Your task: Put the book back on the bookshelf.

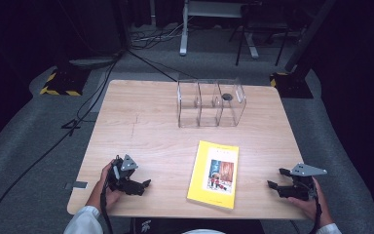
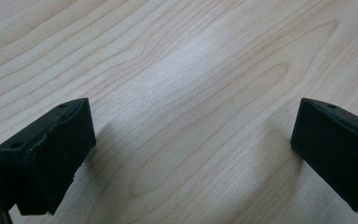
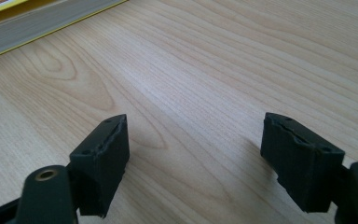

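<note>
A yellow book point(image 1: 214, 174) lies flat near the front middle of the wooden table point(image 1: 146, 126), cover up. Its page edge point(image 3: 37, 21) shows at the top left of the right gripper view. My left gripper point(image 1: 145, 186) rests low on the table at the front left, jaws wide apart over bare wood point(image 2: 191, 140). My right gripper point(image 1: 278, 178) sits at the front right, open, pointing towards the book with nothing between its jaws point(image 3: 193, 154).
A clear plastic organiser point(image 1: 209, 102) with three compartments stands at the back middle of the table; a small dark round object point(image 1: 227, 97) shows in its right compartment. Cables and stand bases lie on the grey floor point(image 1: 39, 126) beyond.
</note>
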`<move>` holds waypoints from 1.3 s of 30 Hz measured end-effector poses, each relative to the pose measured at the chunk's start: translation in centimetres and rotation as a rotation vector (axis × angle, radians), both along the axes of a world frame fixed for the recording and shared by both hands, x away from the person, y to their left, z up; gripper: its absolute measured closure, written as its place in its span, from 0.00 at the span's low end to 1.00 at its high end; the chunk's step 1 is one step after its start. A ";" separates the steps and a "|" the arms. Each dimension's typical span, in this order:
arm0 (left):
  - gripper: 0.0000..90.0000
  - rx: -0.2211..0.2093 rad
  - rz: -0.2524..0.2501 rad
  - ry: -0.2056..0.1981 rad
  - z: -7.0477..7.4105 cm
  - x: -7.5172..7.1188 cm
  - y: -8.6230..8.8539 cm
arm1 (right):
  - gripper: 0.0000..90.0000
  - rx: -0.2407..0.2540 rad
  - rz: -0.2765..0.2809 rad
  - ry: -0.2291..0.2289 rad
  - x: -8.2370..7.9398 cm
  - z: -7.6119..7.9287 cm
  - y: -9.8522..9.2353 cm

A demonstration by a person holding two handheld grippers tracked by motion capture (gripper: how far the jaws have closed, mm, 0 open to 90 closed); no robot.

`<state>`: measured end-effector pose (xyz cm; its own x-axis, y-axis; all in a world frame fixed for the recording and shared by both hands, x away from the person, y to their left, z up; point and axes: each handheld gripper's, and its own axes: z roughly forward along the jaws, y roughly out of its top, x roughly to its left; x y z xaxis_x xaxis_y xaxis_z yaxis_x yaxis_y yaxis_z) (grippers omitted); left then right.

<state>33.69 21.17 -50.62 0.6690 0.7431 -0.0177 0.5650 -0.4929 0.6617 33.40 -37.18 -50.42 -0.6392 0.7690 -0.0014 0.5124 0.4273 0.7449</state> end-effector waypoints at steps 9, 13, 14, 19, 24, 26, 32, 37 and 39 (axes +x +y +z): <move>0.00 0.003 -0.027 -0.002 0.0 -0.7 -0.2 | 0.27 0.001 -0.001 0.000 0.1 0.0 0.0; 0.00 0.000 -0.037 0.003 0.0 -1.0 -0.4 | 0.28 -0.003 0.005 0.002 0.1 0.1 0.1; 0.00 0.002 -0.040 0.004 0.0 -1.1 -0.4 | 0.30 -0.005 0.015 0.002 0.1 0.1 0.1; 0.00 0.005 -0.055 -0.002 0.0 -1.3 -1.1 | 0.39 -0.025 0.081 -0.012 0.2 0.3 0.6; 0.00 0.002 -0.108 -0.001 0.0 -1.8 -2.4 | 0.49 -0.052 0.149 -0.009 0.4 1.2 2.1; 0.00 0.000 -0.113 0.000 0.0 -1.9 -2.6 | 0.50 -0.053 0.173 -0.003 0.5 1.5 2.5; 0.00 -0.001 -0.155 0.002 0.0 -2.2 -4.1 | 0.54 -0.107 0.266 0.015 1.6 3.1 5.7; 0.00 -0.002 -0.165 0.004 0.0 -2.2 -4.6 | 0.54 -0.143 0.321 0.037 2.3 3.6 8.0; 0.00 0.001 -0.175 0.001 0.0 -2.2 -4.9 | 0.54 -0.156 0.355 0.056 2.5 3.7 9.0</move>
